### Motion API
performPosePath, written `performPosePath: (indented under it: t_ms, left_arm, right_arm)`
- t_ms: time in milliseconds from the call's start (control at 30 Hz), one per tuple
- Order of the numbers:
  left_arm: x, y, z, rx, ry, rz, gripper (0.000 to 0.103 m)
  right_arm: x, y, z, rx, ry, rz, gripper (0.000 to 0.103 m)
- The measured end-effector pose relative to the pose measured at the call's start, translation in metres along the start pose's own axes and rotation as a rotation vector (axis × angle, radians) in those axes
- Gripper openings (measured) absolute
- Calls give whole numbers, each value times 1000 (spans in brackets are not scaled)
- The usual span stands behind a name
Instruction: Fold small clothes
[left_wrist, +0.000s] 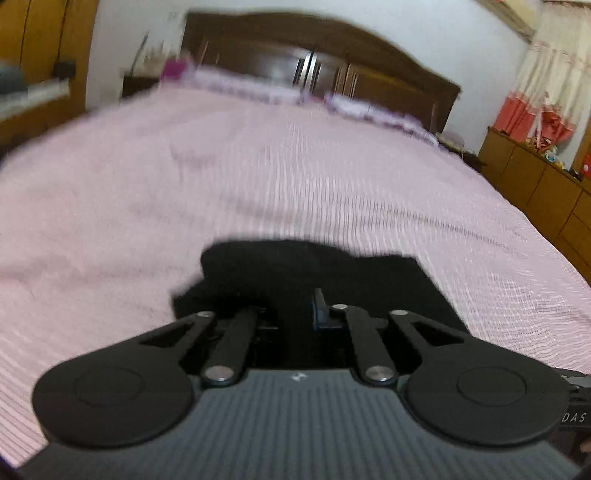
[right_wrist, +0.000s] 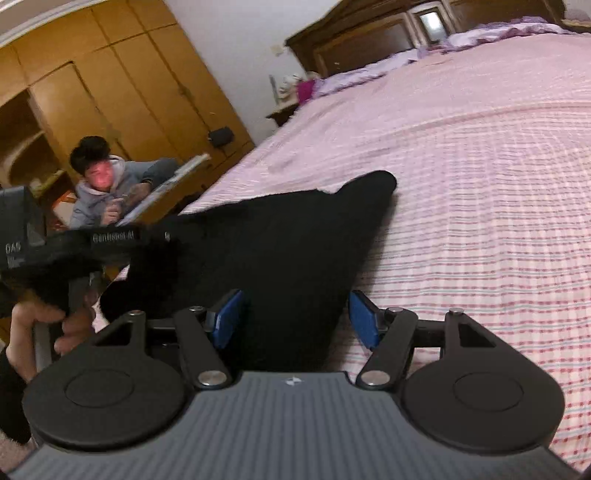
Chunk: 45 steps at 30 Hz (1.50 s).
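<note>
Black garment (right_wrist: 280, 258) is lying on pink bedspread (right_wrist: 480, 184); right gripper (right_wrist: 295, 317) spread around its edge, left gripper (left_wrist: 291, 314) state unclear; thin fabric may slip, bunching.

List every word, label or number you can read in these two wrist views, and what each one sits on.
"DAS": white letters on the black body of the left gripper, seen from the right wrist view; a smaller line under it is too blurred to read.
"DAS": on the black housing at the right edge of the left wrist view.
White lettering on the black bar of that same gripper: blurred, not reliably readable.
</note>
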<state>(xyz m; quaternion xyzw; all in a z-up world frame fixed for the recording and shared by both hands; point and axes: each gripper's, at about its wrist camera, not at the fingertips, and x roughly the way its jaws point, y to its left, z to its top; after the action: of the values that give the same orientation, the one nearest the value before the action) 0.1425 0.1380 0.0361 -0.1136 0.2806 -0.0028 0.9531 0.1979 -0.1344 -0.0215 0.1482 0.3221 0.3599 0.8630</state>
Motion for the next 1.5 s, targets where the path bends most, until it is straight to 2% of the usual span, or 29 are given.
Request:
performPosePath:
  t_ms: [67,167,200,267,300,367,400,433,533,633,733,767,800,833,900,967,1067,1167,1300,1400,1500]
  left_arm:
    - [-1,11,4,-7,15,18,11]
    - [18,27,-6,-6,89,81,11]
    - [26,31,-12,-11,122,74,13]
    - [26,35,-19,-52,118,73,15]
    - [22,37,-19,-78,110,66,18]
    - [14,39,-18,-124,131,57,34]
    - [8,39,-17,-145,150,58,48]
    - [2,37,-18,-161,166,49,54]
    - [-18,33,-29,-170,197,-3,57]
    - [-35,21,-42,-121,208,6,60]
    - [-43,18,-55,-102,194,5,58]
    - [-43,18,-57,-104,189,7,51]
    - [-43,19,-58,-107,187,18,27]
    - [-43,22,-53,-116,185,14,22]
    - [-54,26,-46,-127,147,6,19]
    - [-60,29,-42,-104,135,31,16]
    - [-51,44,-49,-138,208,36,15]
    - [-44,49,-58,-172,217,50,22]
    - [-48,50,-52,-227,192,80,59]
    - [-47,49,-45,-226,166,73,63]
    - [-36,49,-40,-250,175,51,72]
  right_arm:
    - [0,5,-1,-2,7,29,70]
    - [5,10,-6,-7,39,50,71]
    - [9,11,-8,-10,51,46,71]
    - [13,11,-10,-9,70,36,71]
    - [13,11,-10,-3,75,38,71]
    - [13,8,-9,10,81,47,71]
    - [13,6,-9,14,82,49,71]
    - [13,6,-9,17,84,50,71]
    - [13,4,-7,19,85,49,71]
    - [12,7,-8,17,85,44,72]
    - [12,8,-8,20,85,43,72]
    - [12,9,-8,21,86,43,72]
    - [12,9,-8,21,87,44,73]
    - [11,10,-8,21,88,44,73]
    - [9,13,-7,26,83,53,75]
    - [7,16,-6,16,75,73,77]
    - [10,18,-7,-5,87,74,79]
    - [17,16,-10,5,140,66,81]
    - [15,17,-10,4,136,72,83]
    - [11,15,-8,24,92,67,90]
    - [11,5,-7,89,69,61,92]
